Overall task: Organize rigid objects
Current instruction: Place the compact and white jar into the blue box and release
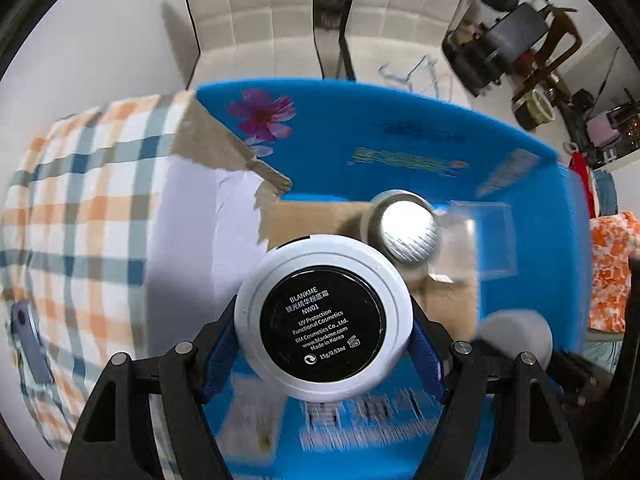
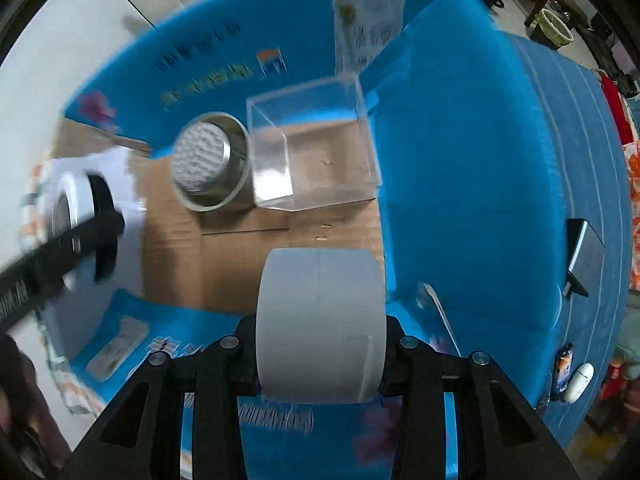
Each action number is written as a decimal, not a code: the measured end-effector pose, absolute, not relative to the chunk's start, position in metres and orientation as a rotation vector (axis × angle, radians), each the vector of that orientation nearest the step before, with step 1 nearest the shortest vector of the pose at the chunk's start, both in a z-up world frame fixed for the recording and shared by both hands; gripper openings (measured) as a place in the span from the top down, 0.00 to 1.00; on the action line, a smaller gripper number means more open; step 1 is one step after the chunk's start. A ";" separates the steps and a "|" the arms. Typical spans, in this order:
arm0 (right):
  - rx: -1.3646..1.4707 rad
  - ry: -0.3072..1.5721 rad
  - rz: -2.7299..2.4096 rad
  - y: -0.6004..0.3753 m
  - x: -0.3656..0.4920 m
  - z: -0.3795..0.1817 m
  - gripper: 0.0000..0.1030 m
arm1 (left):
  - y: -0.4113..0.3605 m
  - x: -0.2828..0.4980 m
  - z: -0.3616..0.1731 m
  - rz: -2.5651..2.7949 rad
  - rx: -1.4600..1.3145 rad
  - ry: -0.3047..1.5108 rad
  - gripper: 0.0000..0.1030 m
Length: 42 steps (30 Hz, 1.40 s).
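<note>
left wrist view: the largest thing seen is a blue cardboard box (image 1: 400,136) with open flaps and a bare brown floor, printed with a pink flower and blurred lettering; it is set on a surface beside a checked cloth (image 1: 80,208) in orange, blue and white. inside the box, a clear plastic cube (image 1: 476,236) is seen just beside a round glass jar (image 1: 404,228) with a shiny metal insert, both resting on the brown floor. the left gripper (image 1: 324,340) is held above the near edge of the box, its jaws parted moderately wide and pressed by blue pads against the sides of a round white compact (image 1: 323,316), whose black label is turned toward the camera. at the lower right a grey rounded shape (image 1: 516,336) is seen, blurred. right wrist view: the same box (image 2: 460,160) is seen from above, with the cube (image 2: 312,144) and the jar (image 2: 212,164) touching or nearly so on its floor. the right gripper (image 2: 320,344) is closed to a fairly narrow gap on a grey cylindrical object (image 2: 320,320), held over the box floor near its front wall. at the left the compact (image 2: 72,216) is seen edge-on in the other gripper, over the box's left flap. a small white capsule-shaped item (image 2: 578,382) lies on blue fabric outside the box at the right.
</note>
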State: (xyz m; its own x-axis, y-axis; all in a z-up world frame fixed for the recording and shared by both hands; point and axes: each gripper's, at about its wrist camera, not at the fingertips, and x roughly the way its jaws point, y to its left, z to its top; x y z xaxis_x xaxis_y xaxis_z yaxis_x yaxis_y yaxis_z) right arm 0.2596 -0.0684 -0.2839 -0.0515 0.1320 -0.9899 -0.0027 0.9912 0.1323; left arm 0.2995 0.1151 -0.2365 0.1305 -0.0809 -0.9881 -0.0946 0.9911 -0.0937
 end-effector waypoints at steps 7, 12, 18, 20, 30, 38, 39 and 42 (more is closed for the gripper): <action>0.023 1.669 0.063 -0.050 0.279 -0.309 0.61 | 0.120 0.339 -0.285 0.010 -0.116 1.518 0.29; 0.011 1.685 0.047 -0.043 0.289 -0.316 0.60 | 0.113 0.351 -0.296 -0.001 -0.085 1.547 0.29; 0.045 1.722 0.046 -0.041 0.310 -0.326 0.60 | 0.114 0.355 -0.301 -0.010 -0.117 1.575 0.28; 0.060 1.739 0.043 -0.044 0.314 -0.330 0.60 | 0.114 0.355 -0.301 -0.012 -0.118 1.591 0.28; 0.063 1.724 0.081 -0.067 0.331 -0.315 0.20 | 0.114 0.347 -0.294 -0.030 -0.097 1.613 0.20; -0.027 1.671 0.133 -0.059 0.318 -0.279 0.18 | 0.119 0.318 -0.241 0.011 -0.075 1.506 0.00; -0.031 1.659 0.145 -0.059 0.315 -0.272 0.18 | 0.119 0.311 -0.233 0.016 -0.064 1.494 0.00; -0.032 1.628 0.164 -0.057 0.301 -0.254 0.18 | 0.123 0.288 -0.212 0.026 -0.050 1.455 0.00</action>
